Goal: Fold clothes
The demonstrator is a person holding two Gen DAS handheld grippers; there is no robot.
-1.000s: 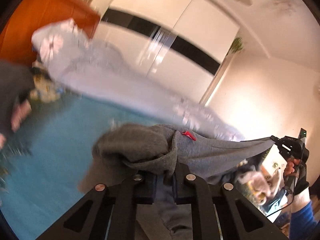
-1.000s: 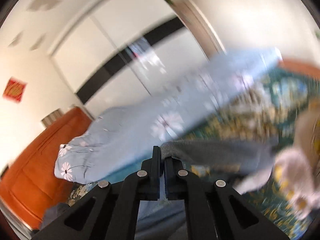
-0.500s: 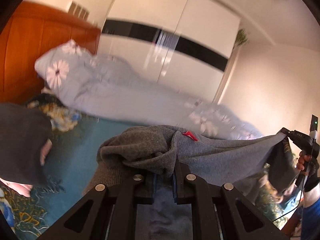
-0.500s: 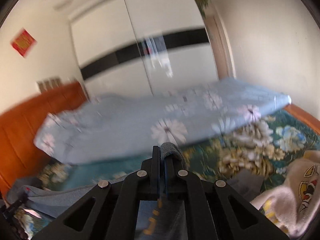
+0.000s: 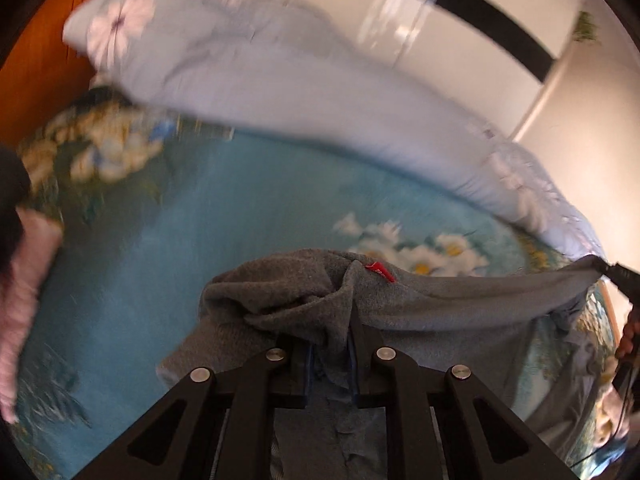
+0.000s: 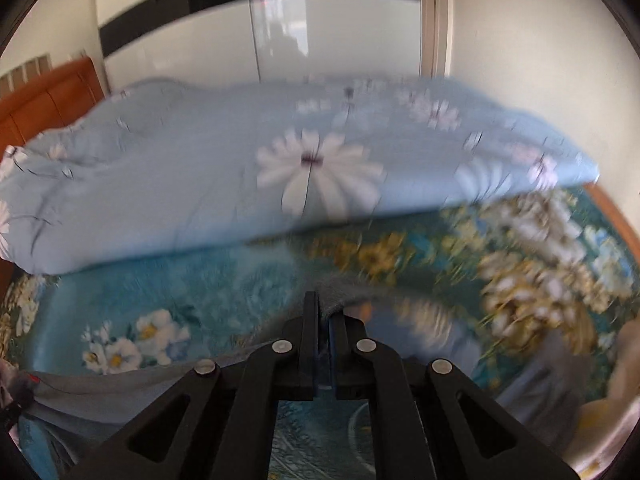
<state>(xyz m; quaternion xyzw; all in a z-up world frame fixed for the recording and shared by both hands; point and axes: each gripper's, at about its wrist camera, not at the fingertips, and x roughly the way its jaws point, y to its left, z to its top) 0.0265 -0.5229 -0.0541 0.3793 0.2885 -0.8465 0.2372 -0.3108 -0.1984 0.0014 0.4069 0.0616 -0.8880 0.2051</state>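
A grey knit garment (image 5: 440, 300) with a small red tag (image 5: 380, 271) hangs stretched above the bed between my two grippers. My left gripper (image 5: 329, 344) is shut on a bunched corner of it. The cloth runs right to my right gripper, seen at the far right of the left wrist view (image 5: 618, 276). In the right wrist view my right gripper (image 6: 323, 320) is shut on the other grey corner (image 6: 340, 294), and the garment trails off to the lower left (image 6: 100, 388).
The bed has a teal floral cover (image 5: 180, 248) (image 6: 192, 288). A pale blue flowered duvet (image 5: 280, 80) (image 6: 240, 168) lies along its far side. An orange headboard (image 5: 36, 60) stands at left, a white wardrobe (image 6: 340, 40) behind. Pink and cream clothes (image 5: 24, 280) (image 6: 624, 360) lie at the edges.
Both grippers have tilted downward, so the bed cover fills more of each view. The grey garment stays stretched between them, now lower over the bed.
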